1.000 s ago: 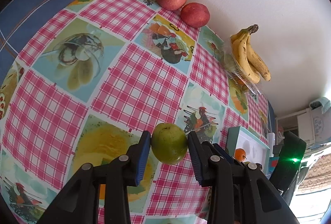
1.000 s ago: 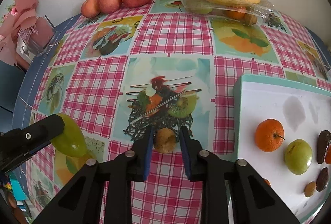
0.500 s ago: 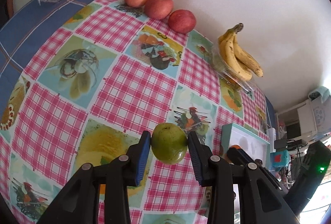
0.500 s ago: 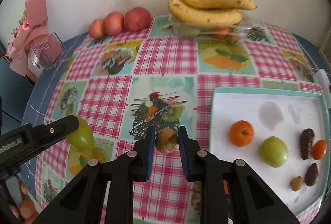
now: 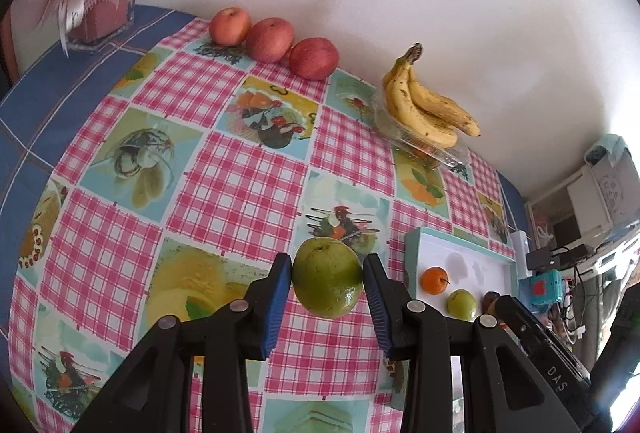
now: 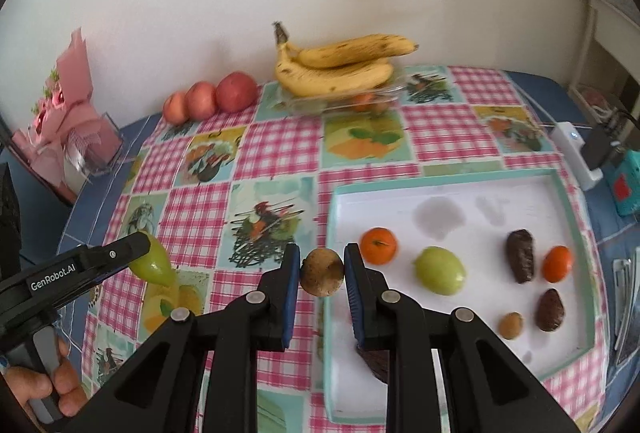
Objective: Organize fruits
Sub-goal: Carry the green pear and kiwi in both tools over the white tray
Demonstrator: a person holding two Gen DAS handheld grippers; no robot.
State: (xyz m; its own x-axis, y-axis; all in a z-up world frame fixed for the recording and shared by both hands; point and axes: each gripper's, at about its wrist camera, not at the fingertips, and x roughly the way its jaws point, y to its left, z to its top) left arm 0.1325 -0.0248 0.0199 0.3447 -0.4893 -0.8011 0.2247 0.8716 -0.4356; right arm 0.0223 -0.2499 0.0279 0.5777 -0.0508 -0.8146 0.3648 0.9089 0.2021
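My left gripper (image 5: 326, 275) is shut on a green apple (image 5: 327, 283) and holds it above the checked tablecloth, left of the white tray (image 5: 411, 247). It also shows in the right wrist view (image 6: 154, 265). My right gripper (image 6: 322, 271) is shut on a small brown round fruit (image 6: 322, 272), held above the tray's left rim (image 6: 329, 225). On the tray lie an orange (image 6: 378, 245), a green fruit (image 6: 440, 270), a second orange (image 6: 557, 263), two dark brown fruits (image 6: 520, 255) and a small brown one (image 6: 511, 325).
Three red apples (image 6: 236, 91) line the wall at the back. Bananas (image 6: 340, 67) lie on a clear plastic box (image 6: 344, 101). A pink gift bundle (image 6: 68, 129) stands back left. A white power strip (image 6: 576, 153) and cables sit right of the tray.
Both grippers have risen and drawn back with their fruits. The right gripper has moved right, from over the tablecloth to above the tray's left rim.
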